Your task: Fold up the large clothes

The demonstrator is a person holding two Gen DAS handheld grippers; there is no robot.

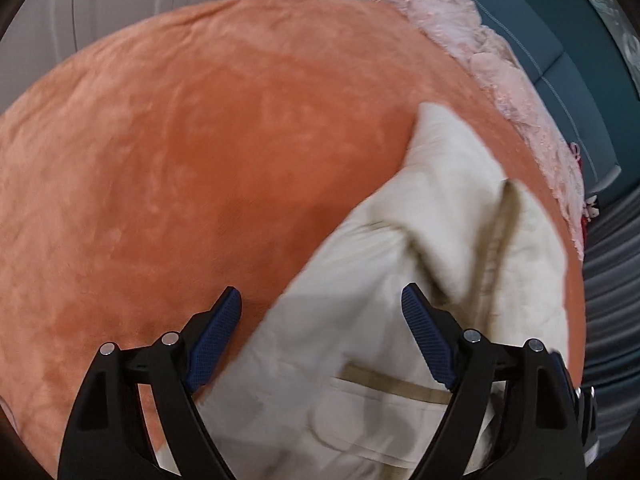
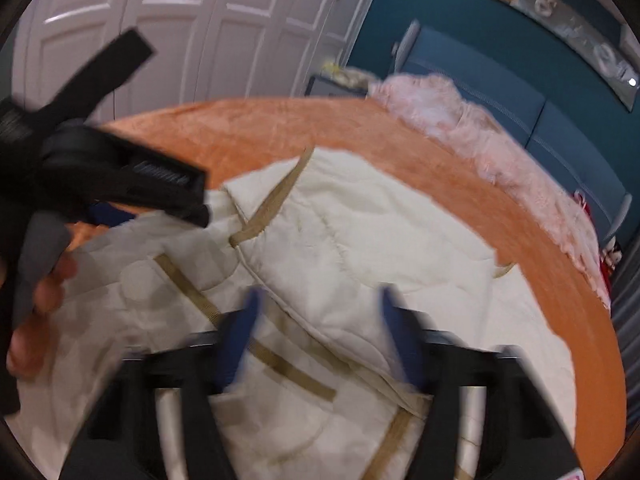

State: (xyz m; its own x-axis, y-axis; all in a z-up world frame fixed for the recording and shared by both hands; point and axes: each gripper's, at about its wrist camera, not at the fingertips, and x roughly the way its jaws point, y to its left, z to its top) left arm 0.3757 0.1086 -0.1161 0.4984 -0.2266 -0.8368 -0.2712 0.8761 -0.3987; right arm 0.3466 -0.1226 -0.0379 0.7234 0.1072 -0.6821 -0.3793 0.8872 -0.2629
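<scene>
- Blue-padded fingers point(image 1: 428, 340) of the left gripper point(image 1: 320, 340) stand wide apart, nearest the lens, with nothing pressed between them; part of the jacket point(image 1: 400, 280) lies below the gap.
- Right gripper point(image 2: 316, 340) is blurred; its fingers point(image 2: 240, 340) show a gap over the jacket point(image 2: 360, 260) and grip nothing.
- No writing or label can be read in either view.
- Jacket is cream, quilted, with tan trim strips point(image 2: 268, 208) along its edges; it lies crumpled and partly folded on the bed point(image 1: 200, 140), toward its near right side.
- Bed carries an orange plush cover; a pink fuzzy blanket point(image 1: 500, 80) lies along its far edge.
- In the right wrist view, a hand point(image 2: 36, 320) at the left holds the left gripper's black body above the jacket.
</scene>
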